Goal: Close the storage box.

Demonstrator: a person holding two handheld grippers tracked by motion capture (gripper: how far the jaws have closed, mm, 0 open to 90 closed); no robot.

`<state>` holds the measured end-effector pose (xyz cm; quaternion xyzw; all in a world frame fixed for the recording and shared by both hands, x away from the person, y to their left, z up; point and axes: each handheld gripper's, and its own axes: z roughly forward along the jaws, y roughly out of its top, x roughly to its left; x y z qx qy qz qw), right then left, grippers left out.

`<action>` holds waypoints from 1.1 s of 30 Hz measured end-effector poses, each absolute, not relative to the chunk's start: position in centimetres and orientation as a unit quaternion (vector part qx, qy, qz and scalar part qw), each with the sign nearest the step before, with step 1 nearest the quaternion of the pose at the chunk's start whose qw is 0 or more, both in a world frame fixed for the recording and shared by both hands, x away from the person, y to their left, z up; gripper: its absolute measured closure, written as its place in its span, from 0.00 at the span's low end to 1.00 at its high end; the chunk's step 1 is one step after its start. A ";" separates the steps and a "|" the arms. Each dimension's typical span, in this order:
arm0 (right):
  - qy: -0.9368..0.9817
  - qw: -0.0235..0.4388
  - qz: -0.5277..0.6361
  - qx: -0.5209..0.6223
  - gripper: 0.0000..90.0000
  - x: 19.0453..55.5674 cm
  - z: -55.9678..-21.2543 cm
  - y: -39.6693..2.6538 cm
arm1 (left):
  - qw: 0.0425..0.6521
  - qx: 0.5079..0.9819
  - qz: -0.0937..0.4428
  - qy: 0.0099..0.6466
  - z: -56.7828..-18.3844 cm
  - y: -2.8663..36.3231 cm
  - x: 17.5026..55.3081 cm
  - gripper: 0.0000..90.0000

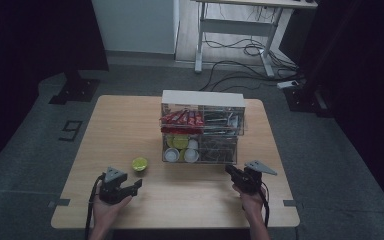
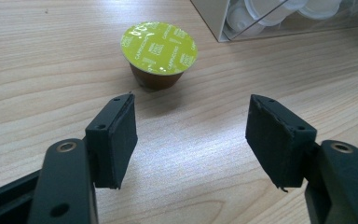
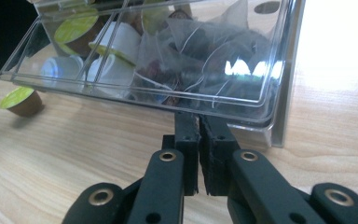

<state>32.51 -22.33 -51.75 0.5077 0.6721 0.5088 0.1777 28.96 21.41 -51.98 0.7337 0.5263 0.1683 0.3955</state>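
A wooden desk (image 1: 130, 130) held a clear organiser (image 1: 201, 131) of capsules and sachets; a green-lidded capsule (image 2: 158, 53) stood upright just left of it; the left gripper (image 2: 191, 135) hovered near the capsule, jaws wide apart; the right gripper (image 3: 199, 123) had jaws pressed together at the organiser's front edge.

The high view is looking dim and soft, its side edges sinking into black. Both gripper views are running brighter; glare is washing out the counter (image 3: 340, 51) at the right gripper view's upper right, and reflections are streaking the clear organizer (image 3: 177, 56).
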 end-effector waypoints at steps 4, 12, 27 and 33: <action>0.675 0.174 0.505 0.509 0.92 32.4 -51.8 -22.6 | 0.396 0.733 0.168 0.527 -52.0 21.5 29.0 0.38; 0.673 0.163 0.508 0.512 0.76 32.1 -51.9 -22.2 | 0.405 0.724 0.171 0.532 -51.4 22.1 28.7 0.38; 0.682 0.184 0.496 0.505 0.52 31.0 -52.1 -22.3 | 0.406 0.727 0.168 0.528 -51.4 21.8 28.6 0.37; 0.697 0.199 0.478 0.496 0.49 30.1 -52.9 -23.0 | 0.400 0.734 0.158 0.525 -51.7 21.6 28.8 0.36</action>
